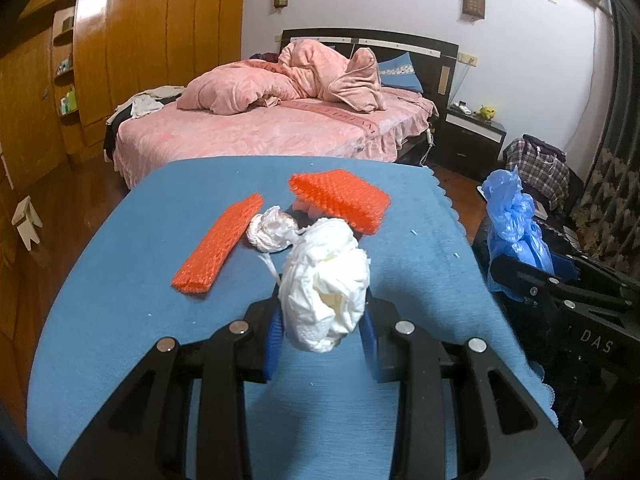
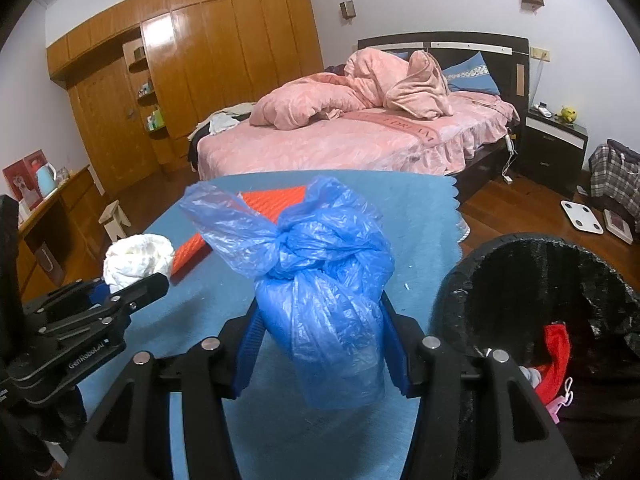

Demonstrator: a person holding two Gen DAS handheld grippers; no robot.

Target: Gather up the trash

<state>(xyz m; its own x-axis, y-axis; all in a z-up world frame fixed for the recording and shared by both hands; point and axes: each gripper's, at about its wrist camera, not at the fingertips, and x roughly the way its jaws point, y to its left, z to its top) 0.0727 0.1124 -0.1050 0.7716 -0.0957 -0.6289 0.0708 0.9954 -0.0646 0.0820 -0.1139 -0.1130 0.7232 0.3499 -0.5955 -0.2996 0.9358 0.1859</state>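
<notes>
My left gripper [image 1: 325, 322] is shut on a crumpled white wad of paper [image 1: 326, 280], held just above the blue tablecloth [image 1: 120, 312]. The same wad [image 2: 136, 258] and left gripper [image 2: 132, 292] show at the left of the right wrist view. My right gripper [image 2: 324, 344] is shut on a knotted blue plastic bag [image 2: 320, 280], lifted off the cloth; this blue bag [image 1: 514, 224] appears at the right of the left wrist view. On the table lie two orange foam nets [image 1: 218, 240] [image 1: 340, 196] and a smaller white wad [image 1: 270, 228]. A black-lined trash bin [image 2: 540, 304] stands at the right.
The bin holds red and pink scraps [image 2: 554, 364]. Behind the table stands a bed with pink bedding [image 1: 280, 120], with a black nightstand [image 1: 472, 136] beside it. A wooden wardrobe [image 2: 200, 60] fills the left wall. A small stool [image 2: 116, 216] and a white scale [image 2: 582, 216] sit on the wood floor.
</notes>
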